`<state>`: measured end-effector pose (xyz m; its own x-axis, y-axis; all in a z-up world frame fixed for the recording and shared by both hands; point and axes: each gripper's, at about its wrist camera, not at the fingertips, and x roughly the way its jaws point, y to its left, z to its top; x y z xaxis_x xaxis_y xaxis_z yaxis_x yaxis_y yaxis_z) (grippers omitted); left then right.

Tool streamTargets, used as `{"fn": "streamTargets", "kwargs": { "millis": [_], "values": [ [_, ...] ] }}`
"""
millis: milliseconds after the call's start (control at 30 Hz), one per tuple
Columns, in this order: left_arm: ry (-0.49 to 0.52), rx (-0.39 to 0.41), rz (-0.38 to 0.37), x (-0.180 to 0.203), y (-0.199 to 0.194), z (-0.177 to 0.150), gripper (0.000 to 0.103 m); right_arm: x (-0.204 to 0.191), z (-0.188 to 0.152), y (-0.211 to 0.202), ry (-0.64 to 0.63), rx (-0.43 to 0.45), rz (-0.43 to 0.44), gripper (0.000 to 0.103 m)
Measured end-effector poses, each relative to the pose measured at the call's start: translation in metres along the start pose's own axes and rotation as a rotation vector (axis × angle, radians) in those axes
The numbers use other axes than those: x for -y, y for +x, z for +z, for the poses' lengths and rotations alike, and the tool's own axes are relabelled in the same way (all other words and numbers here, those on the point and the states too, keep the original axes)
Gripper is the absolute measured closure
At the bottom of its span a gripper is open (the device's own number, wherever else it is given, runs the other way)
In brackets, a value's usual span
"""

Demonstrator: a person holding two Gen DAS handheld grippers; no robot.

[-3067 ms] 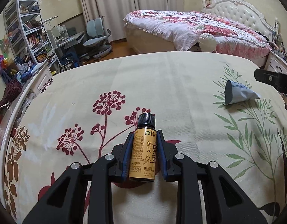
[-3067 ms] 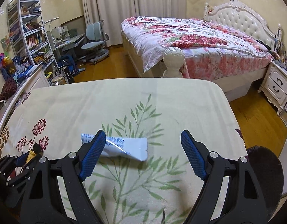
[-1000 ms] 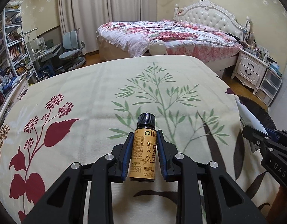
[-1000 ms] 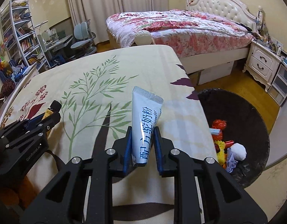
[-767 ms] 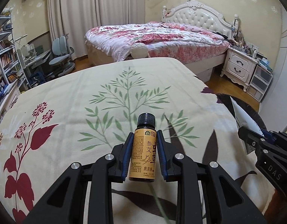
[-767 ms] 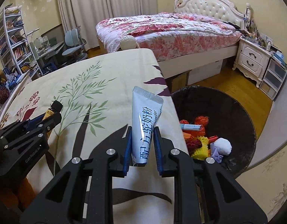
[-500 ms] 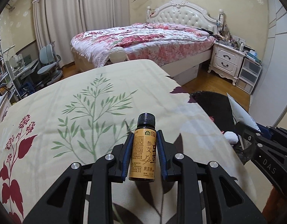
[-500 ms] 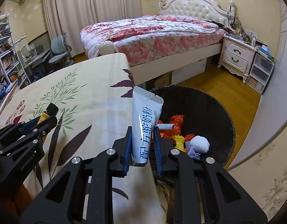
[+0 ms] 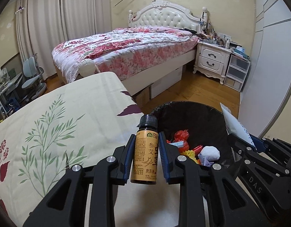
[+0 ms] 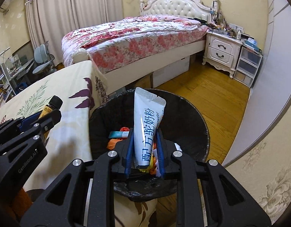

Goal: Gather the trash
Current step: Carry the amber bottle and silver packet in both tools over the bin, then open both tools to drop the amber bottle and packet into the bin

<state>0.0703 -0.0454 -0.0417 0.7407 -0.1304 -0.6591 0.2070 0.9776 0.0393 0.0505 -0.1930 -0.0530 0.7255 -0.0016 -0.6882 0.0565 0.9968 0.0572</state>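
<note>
My left gripper (image 9: 145, 149) is shut on a small amber bottle (image 9: 145, 157) with a black cap and a tan label. It hangs over the bed's edge beside the black-lined trash bin (image 9: 198, 117). My right gripper (image 10: 143, 145) is shut on a white powder sachet (image 10: 147, 124) with blue writing and holds it upright above the bin (image 10: 194, 132). The bin holds red, yellow and white trash (image 9: 192, 149). The sachet (image 9: 234, 124) and the right gripper show at the right of the left wrist view. The bottle (image 10: 50, 106) shows at the left of the right wrist view.
The cream floral bedspread (image 9: 60, 123) ends just left of the bin. A large bed with a pink flowered quilt (image 9: 126, 47) stands behind. A white nightstand (image 9: 211, 58) and plastic drawers (image 9: 236, 71) stand at the far right on the wood floor (image 10: 211, 94).
Both grippers have swung right, off the bedspread toward the bin. The right one now holds the sachet over the bin's opening; the left one has reached the bed's edge with the bottle.
</note>
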Motion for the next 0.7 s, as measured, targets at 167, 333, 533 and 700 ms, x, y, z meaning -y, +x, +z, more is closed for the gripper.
{"fn": "streamTargets", "kwargs": {
  "millis": [167, 333, 533, 700],
  "values": [
    [0.018, 0.004, -0.001, 0.015, 0.014, 0.010, 0.076, 0.013, 0.002, 0.011, 0.026, -0.010, -0.008, 0.081],
    [0.022, 0.003, 0.004, 0.022, 0.024, 0.018, 0.076, 0.020, 0.005, 0.020, 0.042, -0.013, -0.010, 0.081],
    [0.029, -0.013, 0.008, 0.025, 0.034, 0.023, 0.076, 0.025, 0.007, 0.026, 0.054, -0.020, -0.008, 0.081],
    [0.053, -0.015, 0.014, 0.029, 0.036, 0.022, 0.074, 0.030, 0.009, 0.030, 0.071, -0.025, -0.004, 0.079]
  ]
}}
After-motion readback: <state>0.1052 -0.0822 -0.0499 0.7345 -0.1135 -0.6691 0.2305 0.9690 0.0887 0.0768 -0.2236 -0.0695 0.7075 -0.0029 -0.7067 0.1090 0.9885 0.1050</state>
